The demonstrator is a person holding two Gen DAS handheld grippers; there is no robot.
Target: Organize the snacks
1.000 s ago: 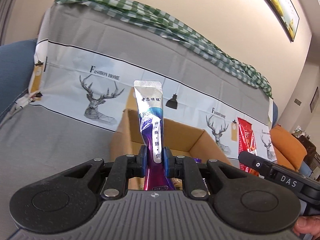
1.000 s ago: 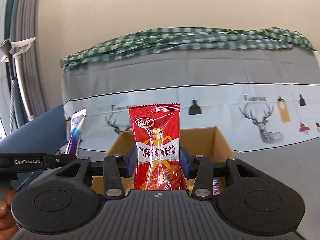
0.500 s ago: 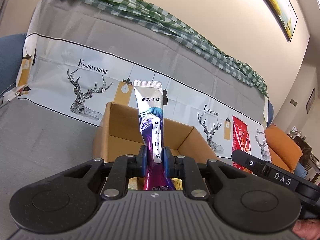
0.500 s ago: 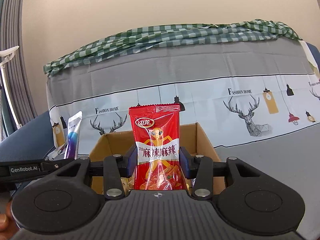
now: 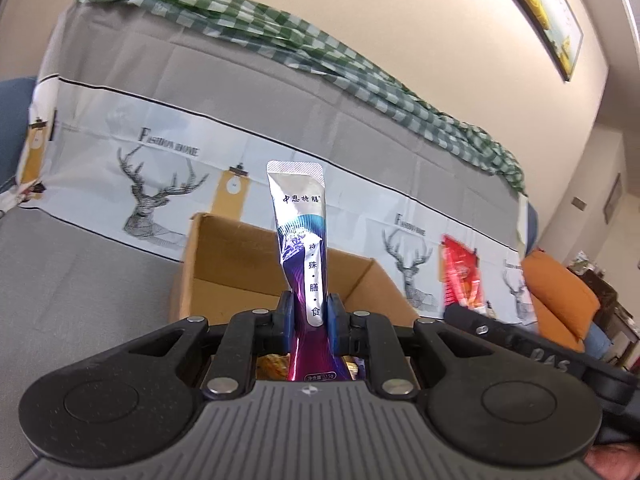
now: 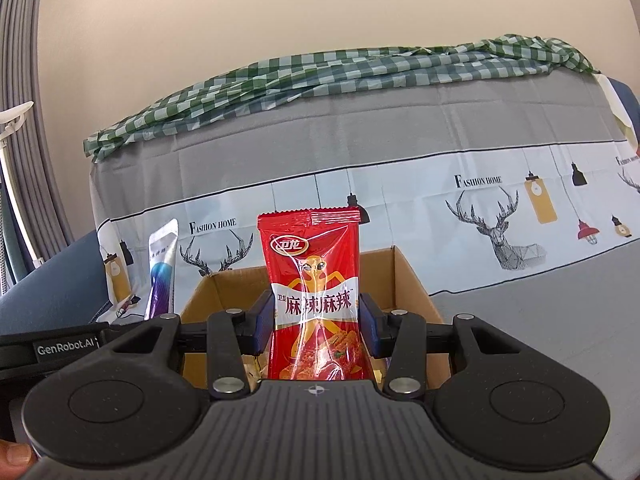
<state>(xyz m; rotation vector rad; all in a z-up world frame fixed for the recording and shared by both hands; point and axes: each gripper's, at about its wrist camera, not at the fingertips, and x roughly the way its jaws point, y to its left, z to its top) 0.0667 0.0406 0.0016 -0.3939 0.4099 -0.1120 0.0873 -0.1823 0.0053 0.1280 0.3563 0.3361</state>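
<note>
My left gripper (image 5: 310, 316) is shut on a silver and purple snack tube (image 5: 302, 240), held upright over an open cardboard box (image 5: 224, 256). My right gripper (image 6: 316, 322) is shut on a red spicy snack packet (image 6: 314, 280), held upright over the same box (image 6: 412, 284). Each view shows the other's item: the red packet (image 5: 460, 276) at the right of the left wrist view, the tube (image 6: 162, 268) at the left of the right wrist view. Several snacks lie inside the box (image 5: 272, 364), mostly hidden by the grippers.
The box sits on a sofa covered by a grey cloth with deer prints (image 6: 500, 232). A green checked cloth (image 6: 320, 76) lies along the sofa back. An orange cushion (image 5: 560, 300) is at the far right. A grey curtain (image 6: 16, 120) hangs at the left.
Both grippers have moved closer to the box and its opening now sits nearer and more centred below them. Both snacks stay gripped.
</note>
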